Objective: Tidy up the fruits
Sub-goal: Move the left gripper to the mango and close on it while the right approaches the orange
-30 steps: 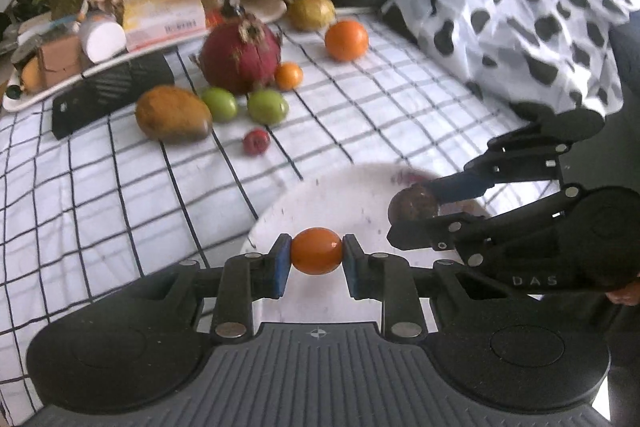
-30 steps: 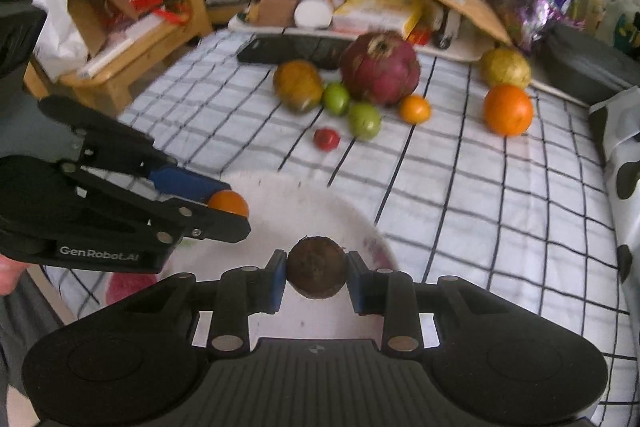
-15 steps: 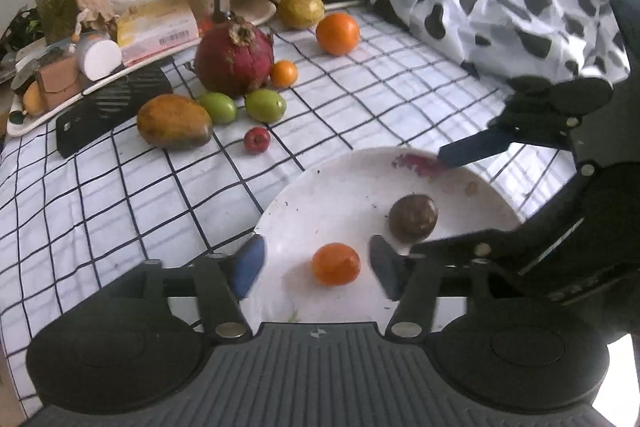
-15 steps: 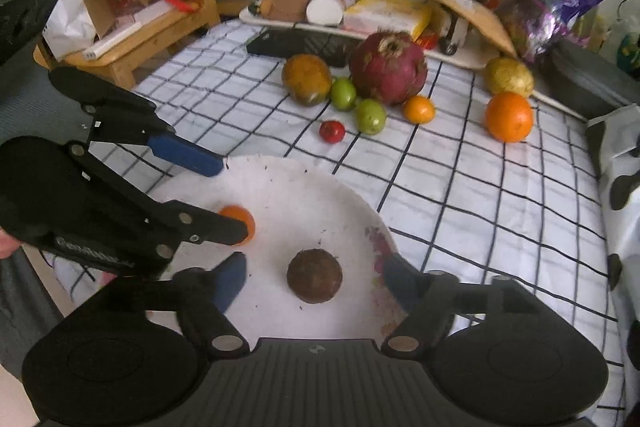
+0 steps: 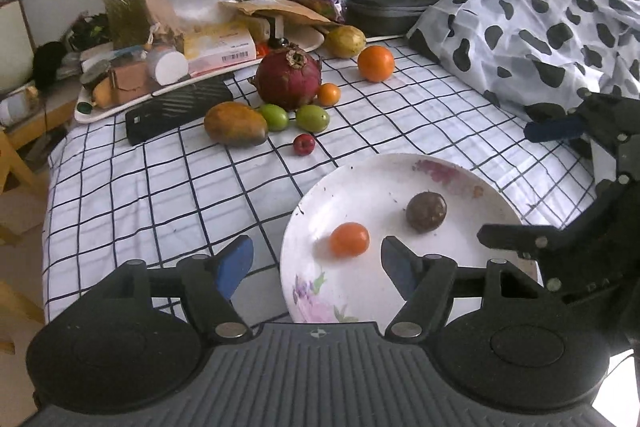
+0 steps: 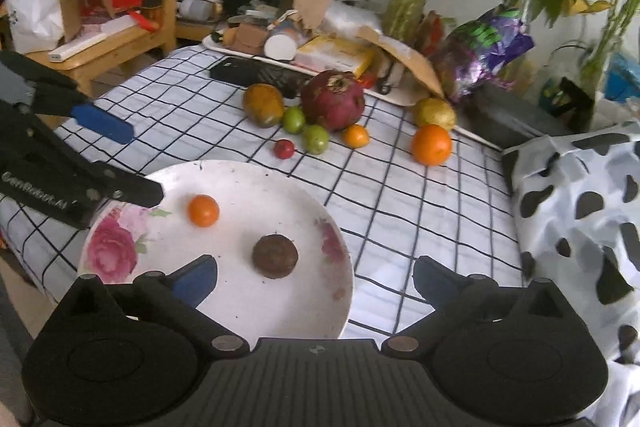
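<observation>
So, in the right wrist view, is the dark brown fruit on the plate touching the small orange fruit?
No, the dark brown fruit and the small orange fruit lie apart, with bare white plate between them.

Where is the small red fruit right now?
In both wrist views the small red fruit lies on the checked cloth, just beyond the plate, in front of the two green fruits.

You get soft, even daylight, faint shadows under the fruit, mild overall blur, and strong fisheye bending at edges.
</observation>
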